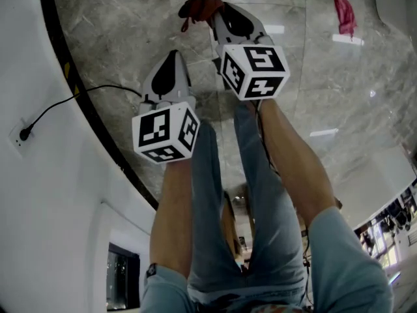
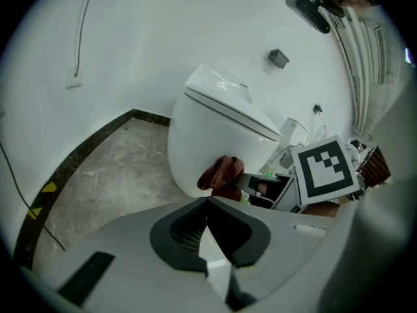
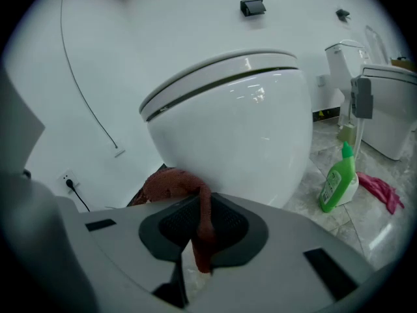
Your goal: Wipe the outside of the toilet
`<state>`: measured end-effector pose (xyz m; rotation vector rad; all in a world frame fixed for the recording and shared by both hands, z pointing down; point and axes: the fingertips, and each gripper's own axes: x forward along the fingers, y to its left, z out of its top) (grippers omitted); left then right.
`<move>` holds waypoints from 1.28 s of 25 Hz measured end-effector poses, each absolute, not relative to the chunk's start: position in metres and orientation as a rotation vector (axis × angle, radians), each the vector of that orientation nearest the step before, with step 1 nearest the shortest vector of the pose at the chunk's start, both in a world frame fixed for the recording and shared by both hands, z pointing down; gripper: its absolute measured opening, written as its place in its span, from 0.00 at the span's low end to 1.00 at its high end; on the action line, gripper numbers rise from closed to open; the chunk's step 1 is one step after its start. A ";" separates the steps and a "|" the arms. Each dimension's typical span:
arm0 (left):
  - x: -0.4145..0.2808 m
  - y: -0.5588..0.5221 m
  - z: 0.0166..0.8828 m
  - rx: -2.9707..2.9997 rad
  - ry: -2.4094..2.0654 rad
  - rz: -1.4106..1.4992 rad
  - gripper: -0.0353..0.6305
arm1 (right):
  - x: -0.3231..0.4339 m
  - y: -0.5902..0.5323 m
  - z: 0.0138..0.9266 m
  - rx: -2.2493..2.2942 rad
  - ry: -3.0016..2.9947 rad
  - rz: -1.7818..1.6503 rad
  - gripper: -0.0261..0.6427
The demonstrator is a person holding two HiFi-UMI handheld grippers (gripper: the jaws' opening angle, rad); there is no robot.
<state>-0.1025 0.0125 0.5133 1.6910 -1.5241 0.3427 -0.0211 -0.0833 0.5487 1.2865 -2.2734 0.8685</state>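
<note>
Your left tool (image 2: 208, 204): the jaws are closed tip to tip with nothing between them. It hangs over the floor (image 2: 111, 168), short of the bowl and behind your right tool.

Your right tool (image 3: 199, 206): clamped tight on a strip of the cloth (image 3: 168, 184), which runs down between the two pads. In the head view it reaches further forward than your left one, up to the base of the bowl.

Cloth: reddish-brown and bunched just past your right jaws. The bunch lies against the low outer curve of the toilet (image 3: 241, 129).

Toilet: white and rounded, with the lid down. It stands on the grey marble floor close to the white wall, straight ahead of both your tools.

Beside the toilet: a green bottle (image 3: 337, 181) stands upright on the floor to your right. A pink rag (image 3: 381, 191) lies just beyond it.

Wall: a socket (image 1: 23, 134) with a black cable plugged in sits to your left.
</note>
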 end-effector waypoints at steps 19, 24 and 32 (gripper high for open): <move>-0.014 -0.033 0.519 1.685 -1.562 0.426 0.04 | 0.081 -0.117 0.544 1.163 -2.300 0.695 0.11; 0.009 -0.043 0.520 1.688 -1.551 0.431 0.04 | 0.111 -0.140 0.550 1.181 -2.290 0.680 0.11; 0.031 -0.049 0.521 1.678 -1.538 0.376 0.04 | 0.131 -0.167 0.562 1.151 -2.264 0.609 0.11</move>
